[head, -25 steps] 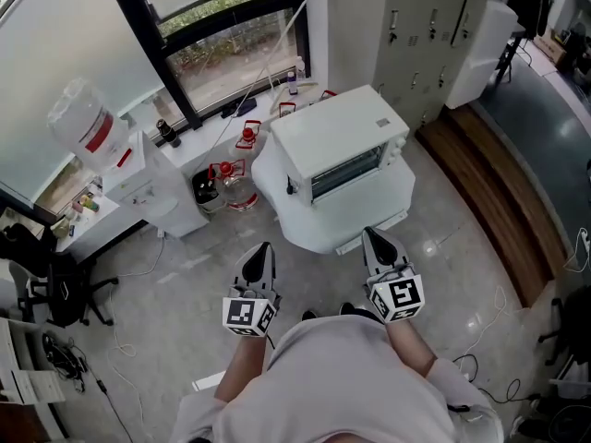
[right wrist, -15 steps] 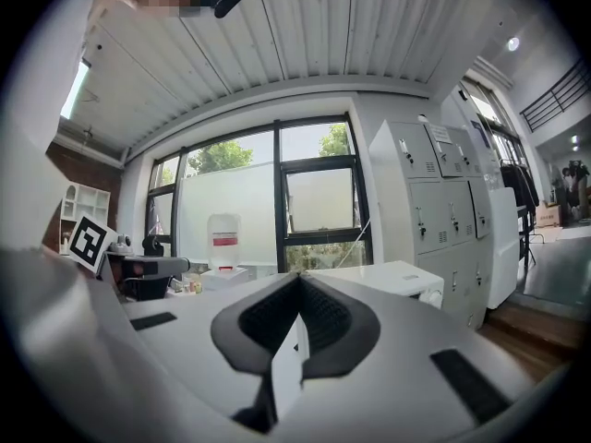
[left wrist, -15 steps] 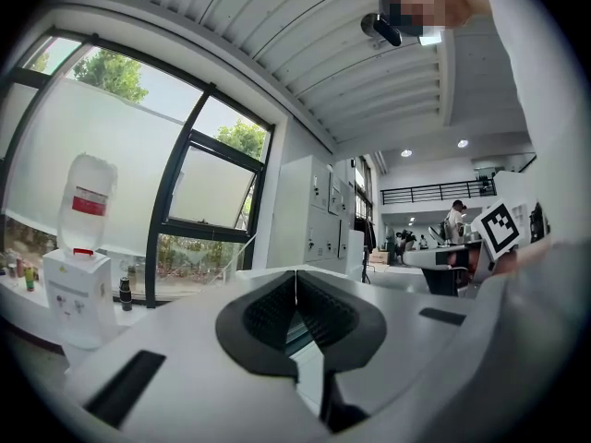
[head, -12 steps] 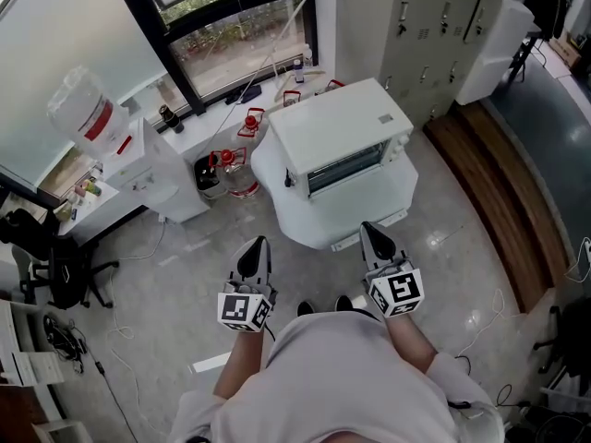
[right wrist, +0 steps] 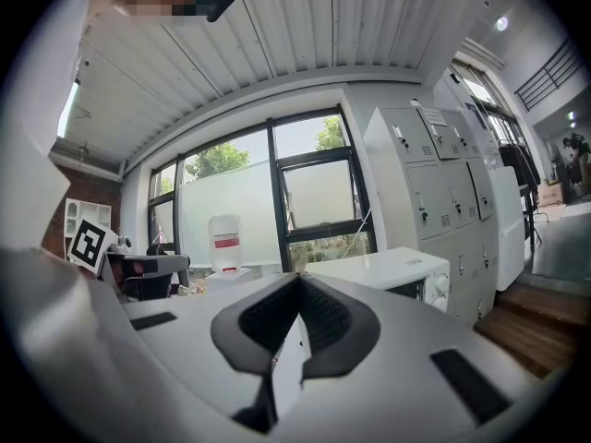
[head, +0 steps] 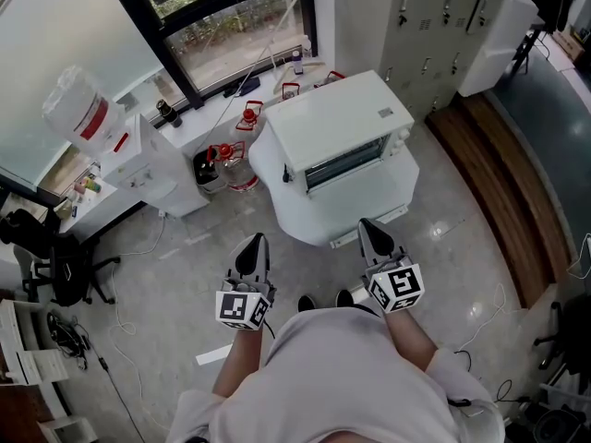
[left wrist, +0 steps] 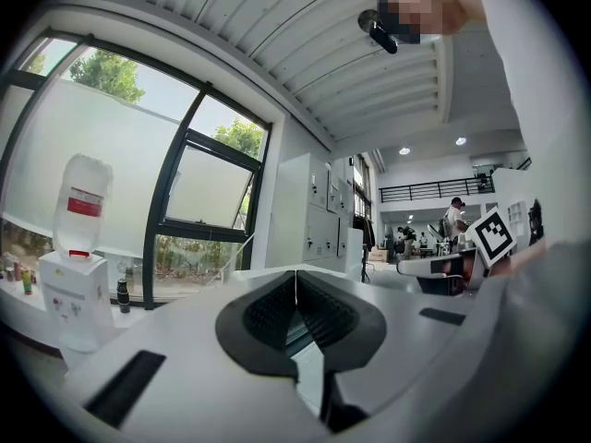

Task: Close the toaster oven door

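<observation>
Over the last second very little has moved. The whole head view has slid a touch, so the oven (head: 337, 123) sits slightly higher in it, and both grippers have kept nearly the same stance in front of the person.

The oven stands on a white tabletop (head: 277, 206), its front turned toward the person. That front shows as a dark band with rack lines. A pale bar (head: 395, 217) runs along the near edge of the tabletop. I read this bar as the outer edge of the door, dropped open and lying flat, though these views do not make that certain.

The left gripper (head: 256, 239) has its jaws pressed together with nothing between them. It is held over the floor to the left of the tabletop, well apart from the oven. The right gripper (head: 367, 222) is closed and empty in the same way. Its tip lies just at the pale bar in the head view, but I cannot tell whether it touches it.

If the door is indeed down, none of the task is done yet. What remains would be to get the right gripper under or behind that front edge, swing the door up and press it shut against the oven's face.
</observation>
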`<state>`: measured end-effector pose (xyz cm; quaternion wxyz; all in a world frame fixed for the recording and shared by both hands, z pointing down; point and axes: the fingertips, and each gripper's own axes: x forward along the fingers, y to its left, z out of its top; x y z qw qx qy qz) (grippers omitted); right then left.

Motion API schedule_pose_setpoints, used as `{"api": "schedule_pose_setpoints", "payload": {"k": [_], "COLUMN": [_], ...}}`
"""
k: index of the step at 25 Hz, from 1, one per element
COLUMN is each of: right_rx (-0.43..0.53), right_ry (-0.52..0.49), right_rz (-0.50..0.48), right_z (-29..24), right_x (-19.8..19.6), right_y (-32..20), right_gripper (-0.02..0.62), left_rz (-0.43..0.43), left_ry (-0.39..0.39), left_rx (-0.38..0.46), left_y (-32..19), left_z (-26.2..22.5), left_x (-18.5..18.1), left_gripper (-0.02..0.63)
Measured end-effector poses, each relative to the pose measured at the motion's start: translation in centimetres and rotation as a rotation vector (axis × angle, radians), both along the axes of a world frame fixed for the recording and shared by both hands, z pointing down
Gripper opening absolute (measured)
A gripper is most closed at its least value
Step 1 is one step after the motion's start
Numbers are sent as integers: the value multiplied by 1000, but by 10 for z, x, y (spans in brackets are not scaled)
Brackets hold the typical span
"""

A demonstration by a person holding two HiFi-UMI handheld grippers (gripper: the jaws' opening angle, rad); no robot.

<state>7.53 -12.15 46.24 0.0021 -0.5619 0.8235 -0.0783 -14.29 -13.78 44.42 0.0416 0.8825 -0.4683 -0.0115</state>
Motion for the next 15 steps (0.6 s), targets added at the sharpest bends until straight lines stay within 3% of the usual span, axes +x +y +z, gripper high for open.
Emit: {"api": "schedule_pose_setpoints", "payload": {"k": [4,9,15], "right_rx": [-31,-77,-60], "right_ry": [-112,-360,-628], "right_rz": [-6,-15,-44], "right_z": [11,21,20], "right_x": [6,14,21], "right_y": [-2,-4,-5], "right_gripper": [8,8,8], "left_rz": [5,15,22], "left_ry": [-1,-6,-9], "left_rx": [-8,-18,-26], "left_y": [-2,-5,-8], "left_z": [3,5,10], "left_x": [2,5,7], "left_gripper": [20,20,20]}}
